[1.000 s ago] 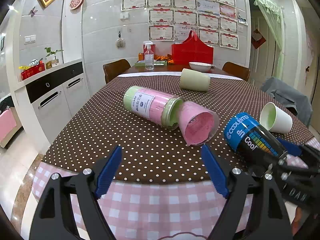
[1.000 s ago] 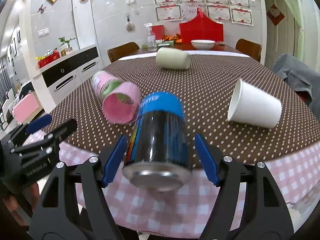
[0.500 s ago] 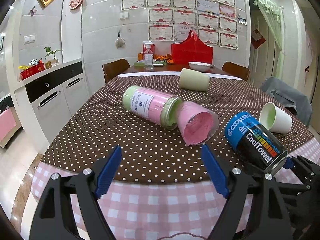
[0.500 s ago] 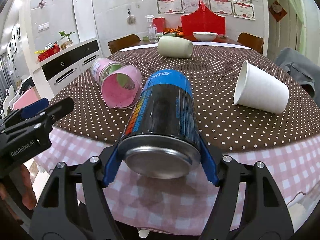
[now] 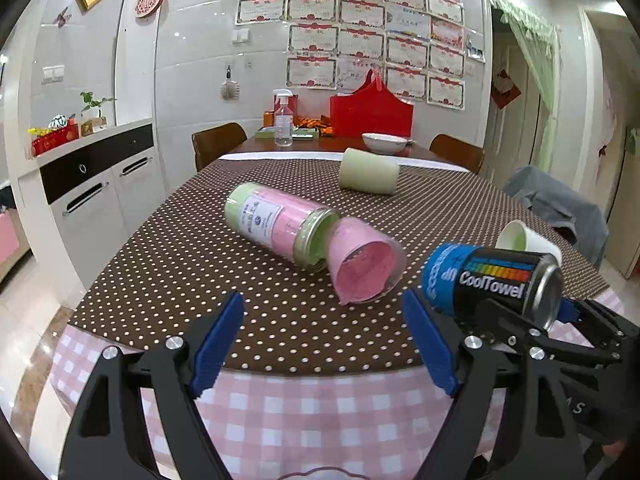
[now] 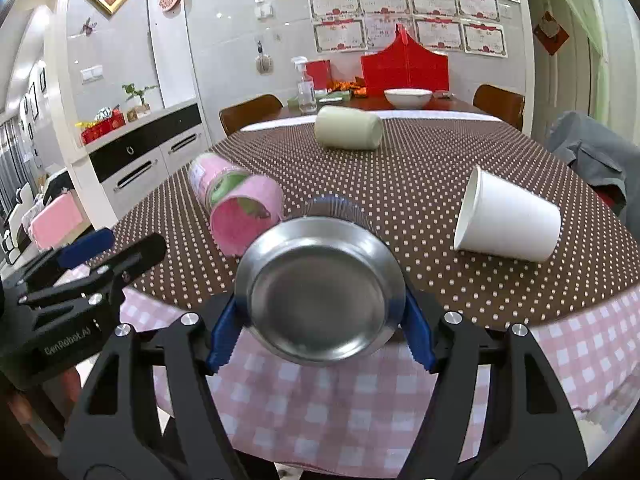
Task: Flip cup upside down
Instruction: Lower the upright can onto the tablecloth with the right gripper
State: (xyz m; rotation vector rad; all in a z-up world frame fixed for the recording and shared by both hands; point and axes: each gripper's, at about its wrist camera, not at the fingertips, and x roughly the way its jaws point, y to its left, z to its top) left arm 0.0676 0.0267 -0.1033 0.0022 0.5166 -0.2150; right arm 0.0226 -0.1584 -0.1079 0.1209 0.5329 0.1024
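My right gripper (image 6: 320, 320) is shut on a black and blue "CoolTowel" can (image 6: 318, 296), lifted off the table with its silver base toward the camera. In the left wrist view the can (image 5: 492, 280) lies level in the air at the right, held by the right gripper (image 5: 560, 312). My left gripper (image 5: 324, 344) is open and empty over the table's front edge; it also shows in the right wrist view (image 6: 92, 248). A pink cup (image 5: 364, 264) lies on its side beside a pink and green jar (image 5: 276, 220). A white paper cup (image 6: 508, 216) lies on its side at the right.
A pale green cup (image 5: 368, 176) lies on its side at the far end of the brown dotted tablecloth (image 5: 200, 248). Further back are a white bowl (image 5: 384, 142), a spray bottle (image 5: 283, 120) and a red bag (image 5: 370, 112). Chairs stand around the table; a cabinet (image 5: 92, 196) at left.
My right gripper has closed on the can, lifted it off the table and tilted it level, base toward its camera. The left gripper has stayed still and open.
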